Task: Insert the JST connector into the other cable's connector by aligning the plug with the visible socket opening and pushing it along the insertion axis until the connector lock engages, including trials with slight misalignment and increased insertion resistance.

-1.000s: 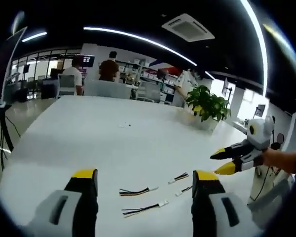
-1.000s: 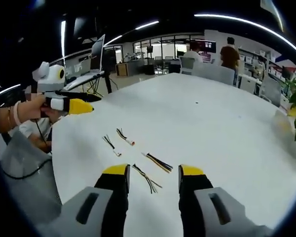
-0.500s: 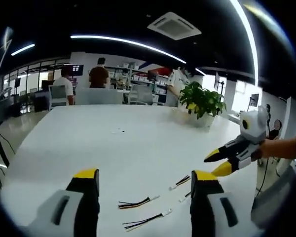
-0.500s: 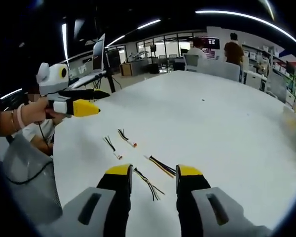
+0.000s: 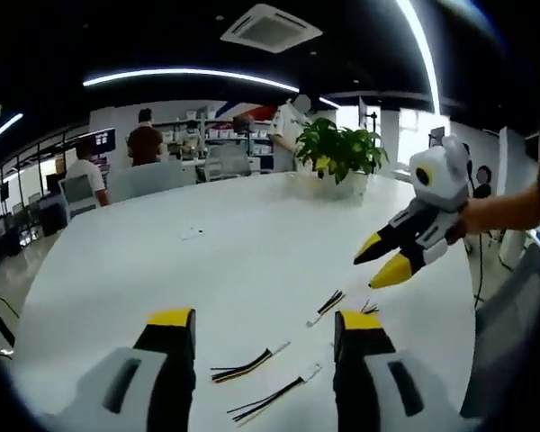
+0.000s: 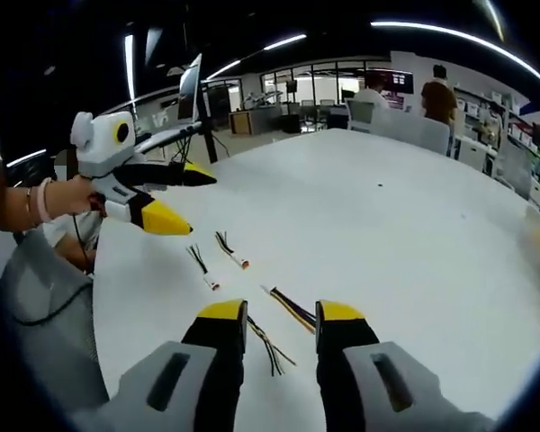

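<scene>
Several short cables with black and yellow wires and small white connectors lie loose on the white table [image 5: 162, 261]. In the left gripper view, one cable [image 5: 247, 364] and a second cable [image 5: 270, 400] lie between my left gripper's [image 5: 265, 324] open jaws, and two more [image 5: 326, 306] lie further right. My right gripper [image 5: 378, 259] hangs open above them, held by a hand. In the right gripper view, a cable [image 6: 288, 304] lies between my right gripper's [image 6: 281, 315] open jaws. Two cables [image 6: 229, 249] lie under the open left gripper [image 6: 191, 200]. Neither holds anything.
A potted plant [image 5: 342, 157] stands at the table's far edge. People and chairs [image 5: 144, 148] are beyond the far end. A monitor [image 6: 191, 85] stands off the table's left side. A person's sleeve and hand [image 6: 36, 202] are near the table edge [image 6: 103, 297].
Both hands have moved, and each gripper now looms larger and higher in the other's view. Each view's own jaws stand slightly narrower. The cables lie where they were.
</scene>
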